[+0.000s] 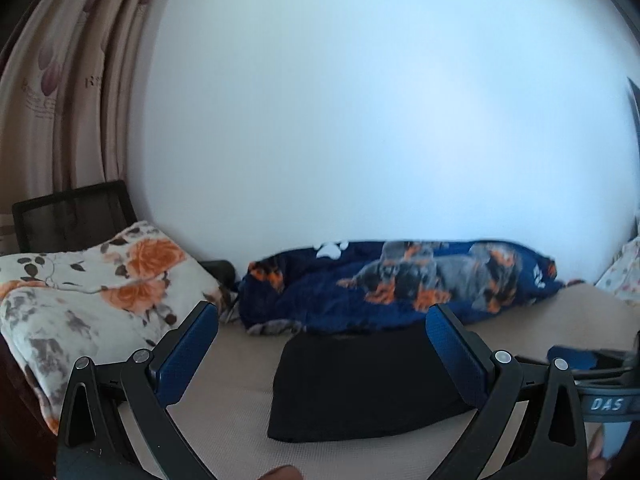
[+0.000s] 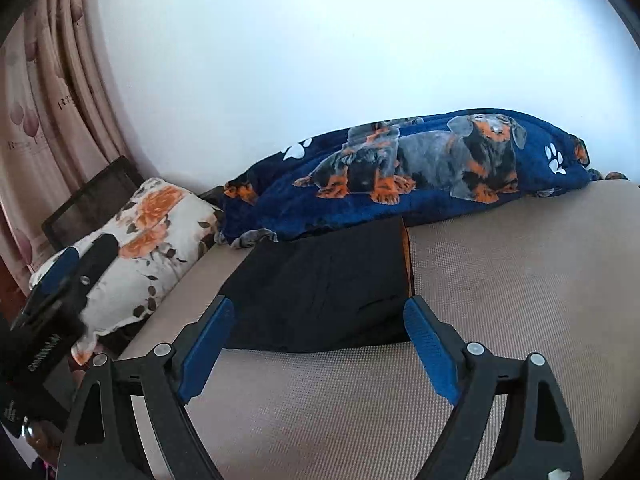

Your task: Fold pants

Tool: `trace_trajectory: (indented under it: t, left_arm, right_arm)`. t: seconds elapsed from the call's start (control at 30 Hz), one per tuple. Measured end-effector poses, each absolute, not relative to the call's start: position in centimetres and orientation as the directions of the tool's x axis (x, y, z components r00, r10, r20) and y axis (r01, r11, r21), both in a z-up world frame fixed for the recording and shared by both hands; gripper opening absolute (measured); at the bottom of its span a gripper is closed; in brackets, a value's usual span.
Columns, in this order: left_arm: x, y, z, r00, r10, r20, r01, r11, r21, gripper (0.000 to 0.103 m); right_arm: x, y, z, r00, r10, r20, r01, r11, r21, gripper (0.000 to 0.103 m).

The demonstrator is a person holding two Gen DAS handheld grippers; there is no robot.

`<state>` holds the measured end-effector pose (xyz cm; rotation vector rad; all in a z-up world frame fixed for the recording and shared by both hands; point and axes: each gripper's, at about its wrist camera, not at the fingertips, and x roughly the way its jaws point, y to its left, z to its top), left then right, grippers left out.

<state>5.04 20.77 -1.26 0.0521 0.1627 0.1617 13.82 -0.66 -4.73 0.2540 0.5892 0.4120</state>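
The black pants (image 1: 360, 392) lie folded into a compact rectangle on the beige bed surface (image 1: 240, 360). In the right wrist view the pants (image 2: 320, 280) sit flat, their far edge near a blue blanket. My left gripper (image 1: 322, 314) hangs above the near side of the pants, its blue pads wide apart with nothing between them. My right gripper (image 2: 319, 304) is also open and empty, held over the near edge of the pants. Each gripper shows at the edge of the other's view: the right gripper (image 1: 580, 360) and the left gripper (image 2: 60, 276).
A dark blue blanket with dog pictures (image 2: 400, 168) lies bunched along the white wall behind the pants. A floral pillow (image 2: 140, 248) rests at the left, with a dark chair back (image 1: 72, 216) and a beige curtain (image 1: 60, 80) beyond it. Beige bed surface (image 2: 520, 280) stretches right.
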Motion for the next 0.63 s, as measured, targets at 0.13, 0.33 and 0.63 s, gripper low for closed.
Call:
trace_trajectory:
  t: [0.13,0.33,0.63]
  left_arm:
    - [3.5,20.5,-0.3,0.983,0.086,-0.160,-0.080,0.996,0.048,0.103]
    - [2.6,20.6,0.1,0.979,0.046,-0.199,-0.047,0.999,-0.001,0.103]
    - [2.1,20.6,-1.2,0.963,0.124,-0.238,-0.126,0.992,0.006,0.103]
  right_arm:
    - [12.8,-1.0,-4.3,0.756,0.448,-0.478,-0.305,0.886,0.348,0.085]
    - [11.4,-1.1,-4.0,0.751,0.448,-0.485,-0.312,0.888,0.337,0.087]
    - [10.0,-1.2,-4.1,0.749,0.450,-0.486,-0.309,0.886,0.345,0.089]
